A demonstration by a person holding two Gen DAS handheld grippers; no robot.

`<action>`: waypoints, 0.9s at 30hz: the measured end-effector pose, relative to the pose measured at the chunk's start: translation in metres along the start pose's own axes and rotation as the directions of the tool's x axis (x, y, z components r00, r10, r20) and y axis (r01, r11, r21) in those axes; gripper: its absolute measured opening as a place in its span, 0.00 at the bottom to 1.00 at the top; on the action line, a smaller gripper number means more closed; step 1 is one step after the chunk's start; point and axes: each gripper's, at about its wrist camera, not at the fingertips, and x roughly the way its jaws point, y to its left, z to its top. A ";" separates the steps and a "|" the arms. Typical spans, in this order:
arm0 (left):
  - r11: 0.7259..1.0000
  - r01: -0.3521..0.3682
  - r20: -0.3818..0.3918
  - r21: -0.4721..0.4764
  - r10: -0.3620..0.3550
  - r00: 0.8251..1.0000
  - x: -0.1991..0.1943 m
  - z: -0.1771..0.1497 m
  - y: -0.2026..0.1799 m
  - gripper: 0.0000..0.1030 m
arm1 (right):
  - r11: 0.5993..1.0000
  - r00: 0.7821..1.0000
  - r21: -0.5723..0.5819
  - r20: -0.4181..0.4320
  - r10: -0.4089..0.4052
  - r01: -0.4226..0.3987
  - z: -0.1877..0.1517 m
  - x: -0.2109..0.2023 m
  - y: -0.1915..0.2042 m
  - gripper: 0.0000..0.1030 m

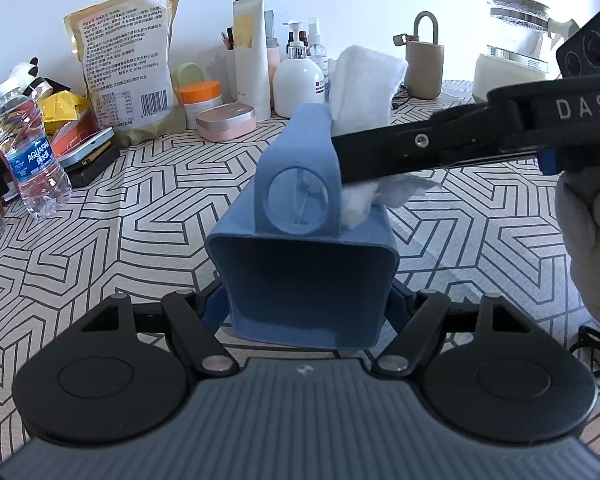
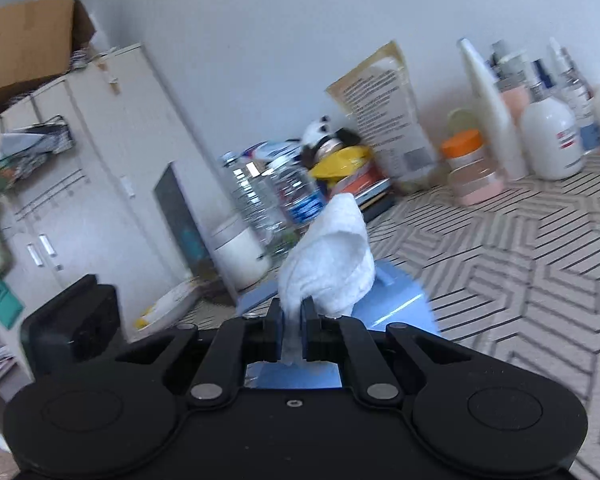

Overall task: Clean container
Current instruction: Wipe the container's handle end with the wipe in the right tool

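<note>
A blue plastic container (image 1: 304,280) with a tall handle tab and round hole is held by its base in my left gripper (image 1: 304,320), which is shut on it above the patterned table. My right gripper (image 2: 292,320) is shut on a white cloth (image 2: 332,264). In the left wrist view the right gripper (image 1: 340,152) reaches in from the right, pressing the cloth (image 1: 364,76) against the right side of the container's handle. The blue container (image 2: 400,304) shows just under the cloth in the right wrist view.
Along the wall stand a food pouch (image 1: 128,64), water bottle (image 1: 32,156), lotion bottles (image 1: 300,80), jars (image 1: 202,100), a pink case (image 1: 226,122), a tan holder (image 1: 424,68) and a kettle (image 1: 516,48). A cabinet (image 2: 100,180) stands to the left.
</note>
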 end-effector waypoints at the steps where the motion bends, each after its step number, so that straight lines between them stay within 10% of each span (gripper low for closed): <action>1: 1.000 0.003 0.000 -0.004 -0.003 1.000 0.000 0.000 0.001 0.73 | 1.000 1.000 0.006 0.001 -0.001 0.001 0.000 0.000 -0.001 0.07; 8: 0.999 -0.023 0.000 0.029 0.023 1.000 0.000 -0.001 -0.008 0.73 | 0.997 0.997 0.008 -0.025 0.072 -0.072 -0.003 0.000 0.002 0.07; 21: 1.000 -0.010 0.000 -0.004 0.010 1.000 -0.002 -0.002 -0.004 0.73 | 0.970 0.985 -0.182 -0.031 -0.170 0.162 0.002 -0.011 0.025 0.11; 27: 1.000 -0.013 0.000 -0.007 0.013 1.000 -0.003 -0.003 -0.004 0.73 | 0.969 0.986 -0.219 -0.097 -0.138 0.114 -0.010 -0.013 0.038 0.11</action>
